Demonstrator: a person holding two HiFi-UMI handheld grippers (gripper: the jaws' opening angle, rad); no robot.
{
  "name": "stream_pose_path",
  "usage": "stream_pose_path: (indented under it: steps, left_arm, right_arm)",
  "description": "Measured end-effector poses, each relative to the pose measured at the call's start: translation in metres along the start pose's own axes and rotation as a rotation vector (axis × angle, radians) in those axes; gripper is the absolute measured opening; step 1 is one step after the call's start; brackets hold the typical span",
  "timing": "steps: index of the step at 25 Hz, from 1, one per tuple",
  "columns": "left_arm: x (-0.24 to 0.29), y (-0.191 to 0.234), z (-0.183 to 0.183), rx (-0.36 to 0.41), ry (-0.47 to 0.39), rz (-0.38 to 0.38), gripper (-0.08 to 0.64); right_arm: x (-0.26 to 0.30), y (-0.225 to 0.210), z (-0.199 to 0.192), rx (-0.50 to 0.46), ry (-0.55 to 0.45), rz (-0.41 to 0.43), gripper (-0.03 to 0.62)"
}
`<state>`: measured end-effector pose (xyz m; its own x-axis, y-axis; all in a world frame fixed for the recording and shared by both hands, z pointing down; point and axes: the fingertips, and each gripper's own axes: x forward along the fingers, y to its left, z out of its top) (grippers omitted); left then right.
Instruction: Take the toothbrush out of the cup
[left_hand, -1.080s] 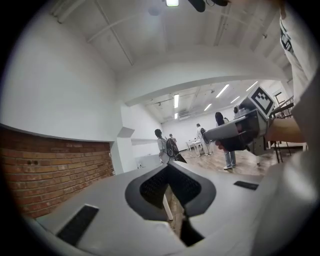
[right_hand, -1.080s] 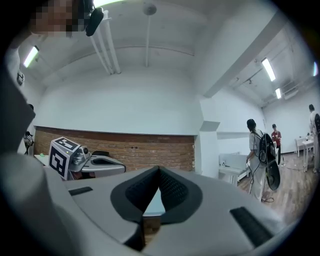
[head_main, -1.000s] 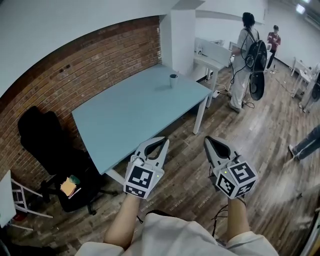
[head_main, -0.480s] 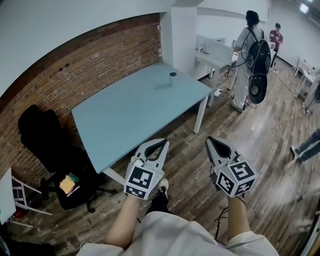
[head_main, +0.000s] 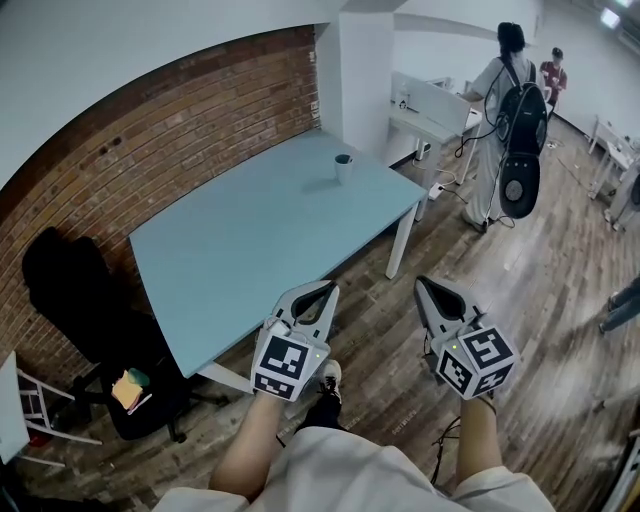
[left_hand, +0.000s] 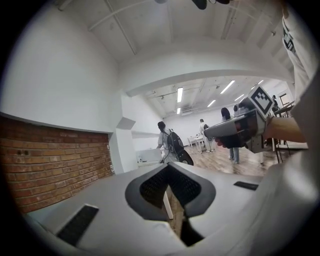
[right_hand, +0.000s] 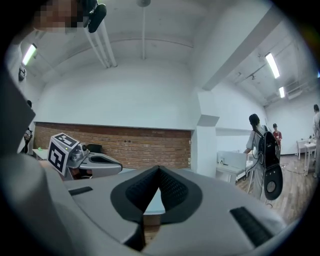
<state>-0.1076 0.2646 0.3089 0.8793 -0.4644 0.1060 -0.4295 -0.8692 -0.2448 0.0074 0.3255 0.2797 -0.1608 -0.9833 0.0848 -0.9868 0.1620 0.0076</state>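
No text, brand, number or sign can be read anywhere. The only printed marks are black-and-white square code patterns, one on the left gripper (head_main: 322, 292) and one on the right gripper (head_main: 426, 288). They carry no letters or digits. The other views show the same patterns at a slant.

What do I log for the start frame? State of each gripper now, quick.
Left gripper: shut, nothing between the jaws.
Right gripper: shut, nothing between the jaws.
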Motion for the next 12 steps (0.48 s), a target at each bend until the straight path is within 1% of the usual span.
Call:
stream_pose_path:
  steps: [7,12]
  left_arm:
    - [0.057,0.053,-0.012,-0.013,0.01,-0.015,0.021]
    - [0.093,0.086,-0.023,-0.038,0.018,-0.028,0.02]
  right_arm:
    - [0.065,-0.045,0.004,0.002,0.011,-0.038,0.006]
    - [0.107,-0.059,0.002,-0.028,0.052,-0.014,0.005]
